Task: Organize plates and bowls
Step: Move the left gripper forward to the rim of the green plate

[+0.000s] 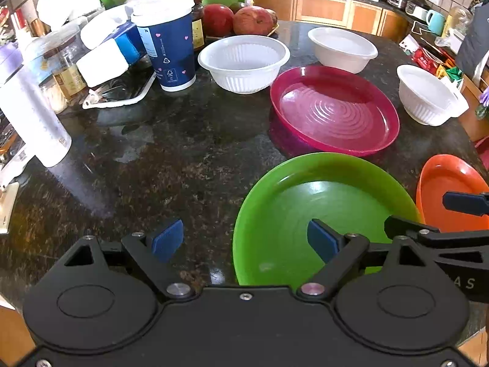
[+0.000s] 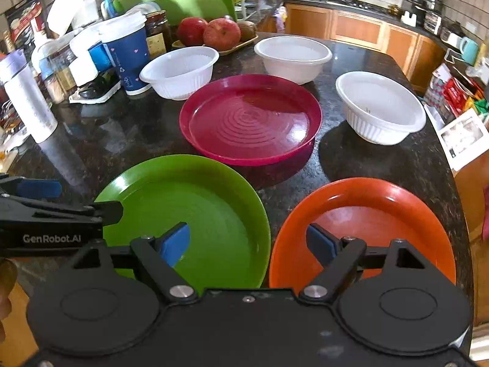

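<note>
On dark granite counter, kitchen cabinets behind

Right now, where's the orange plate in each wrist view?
Left wrist: orange plate at the far right edge, partly cut off, behind the right gripper's fingers.
Right wrist: orange plate lower right, near the camera.
Shared landmark: green plate, immediately to its left in both.

Dark granite counter carries three plates, three bowls.
</note>
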`<state>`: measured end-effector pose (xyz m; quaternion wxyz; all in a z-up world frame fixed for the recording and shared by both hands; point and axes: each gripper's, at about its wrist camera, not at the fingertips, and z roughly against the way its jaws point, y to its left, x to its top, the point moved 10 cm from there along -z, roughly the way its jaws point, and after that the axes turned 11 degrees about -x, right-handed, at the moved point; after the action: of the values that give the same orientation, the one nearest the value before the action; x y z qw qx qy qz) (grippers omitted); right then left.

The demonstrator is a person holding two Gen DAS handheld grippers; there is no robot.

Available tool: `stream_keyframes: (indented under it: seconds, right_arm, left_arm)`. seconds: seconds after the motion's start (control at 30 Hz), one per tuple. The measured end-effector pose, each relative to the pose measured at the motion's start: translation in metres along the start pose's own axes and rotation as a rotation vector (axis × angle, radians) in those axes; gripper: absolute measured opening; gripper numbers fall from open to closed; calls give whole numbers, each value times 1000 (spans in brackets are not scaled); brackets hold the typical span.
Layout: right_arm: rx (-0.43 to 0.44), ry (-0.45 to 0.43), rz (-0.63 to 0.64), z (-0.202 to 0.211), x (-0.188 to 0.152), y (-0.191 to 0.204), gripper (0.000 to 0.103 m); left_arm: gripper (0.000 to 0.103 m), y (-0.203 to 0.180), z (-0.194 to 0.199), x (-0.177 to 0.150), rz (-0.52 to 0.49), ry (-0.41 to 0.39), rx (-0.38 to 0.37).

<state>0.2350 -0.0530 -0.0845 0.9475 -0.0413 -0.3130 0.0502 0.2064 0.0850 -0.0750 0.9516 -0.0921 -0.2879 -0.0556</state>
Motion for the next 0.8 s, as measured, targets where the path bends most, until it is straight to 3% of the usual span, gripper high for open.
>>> stream_keyframes:
  seconds: [0.23, 0.43, 0.7, 0.77, 0.8]
  right_arm:
    - [46, -12, 37, -4, 4, -4, 86]
    - [114, -10, 25, -5, 8, -14, 73]
    - [271, -19, -6, -4, 11, -16, 41]
    - [298, -34, 14, -2, 9, -13, 24]
    - [308, -41, 22, -3, 7, -11, 20]
  left_arm:
    - [88, -5, 4, -3, 34, -12, 24]
    - [83, -3, 7, -11, 87, -10, 25]
    - [68, 6, 19, -30, 135, -32, 35]
    - [63, 7, 19, -33, 149, -30, 24]
    - [60, 7, 18, -35, 156, -26, 15]
